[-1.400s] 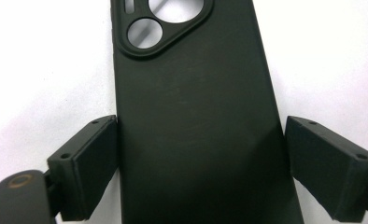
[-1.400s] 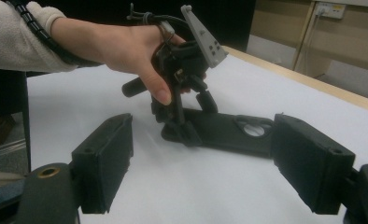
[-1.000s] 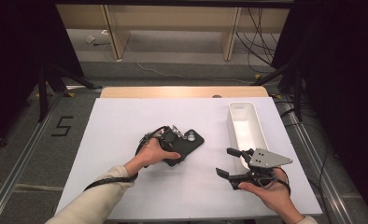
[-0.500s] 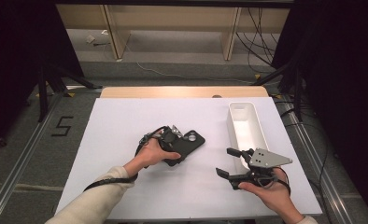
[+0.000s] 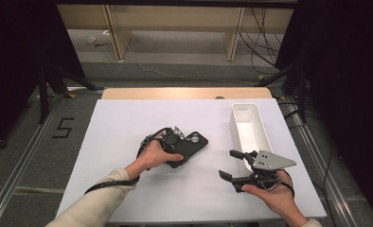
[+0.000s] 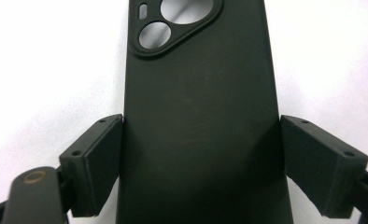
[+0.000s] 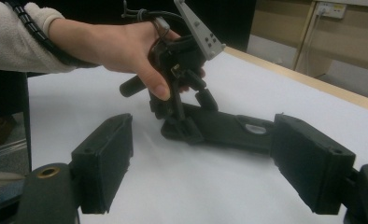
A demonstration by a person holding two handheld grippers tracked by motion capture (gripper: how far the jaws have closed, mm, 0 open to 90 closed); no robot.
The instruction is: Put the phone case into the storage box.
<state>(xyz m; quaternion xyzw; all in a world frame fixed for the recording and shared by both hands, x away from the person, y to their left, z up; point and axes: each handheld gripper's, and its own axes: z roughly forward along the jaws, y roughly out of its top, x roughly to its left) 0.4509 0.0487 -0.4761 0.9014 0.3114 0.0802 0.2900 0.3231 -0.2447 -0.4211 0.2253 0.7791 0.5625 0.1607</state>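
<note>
While the black phone case (image 5: 190,146) lies flat on the white table (image 5: 118,127) near its middle, camera cutouts facing up, the left gripper (image 5: 173,142) straddles its near end. In the left gripper view the 2 pads sit against the case's (image 6: 198,121) long edges, closed on it across its width. Nearer the person's right, the right gripper (image 5: 233,165) hovers just above the table, well apart from the case, jaws spread wide with nothing between them. A white tray (image 5: 251,130) stands just beyond the right gripper, by the table's right edge.
</note>
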